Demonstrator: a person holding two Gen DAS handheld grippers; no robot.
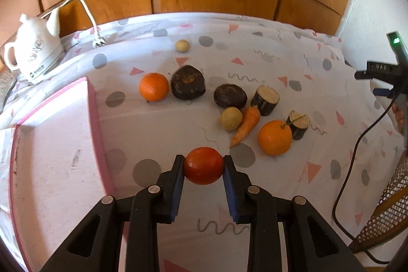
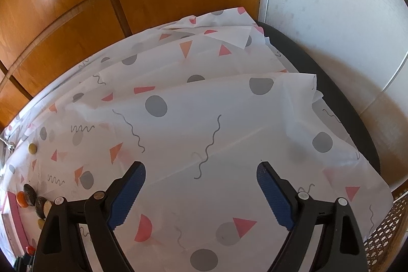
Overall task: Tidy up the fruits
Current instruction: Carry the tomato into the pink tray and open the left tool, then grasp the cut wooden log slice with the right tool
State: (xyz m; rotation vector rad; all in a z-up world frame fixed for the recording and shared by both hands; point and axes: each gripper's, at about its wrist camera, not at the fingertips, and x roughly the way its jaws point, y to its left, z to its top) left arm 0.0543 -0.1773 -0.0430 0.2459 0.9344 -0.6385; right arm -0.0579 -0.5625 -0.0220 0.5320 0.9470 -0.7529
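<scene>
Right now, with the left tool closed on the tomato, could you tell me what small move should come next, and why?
Probably carry the tomato leftward over the pink box and lower it there. The left tool already pinches it between both pads, the box sits open just to its left, and the right tool stands open over bare cloth, away from the other produce.

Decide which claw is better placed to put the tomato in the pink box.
Left. The left claw already grips the tomato beside the pink box; the right claw is open over bare cloth.
</scene>
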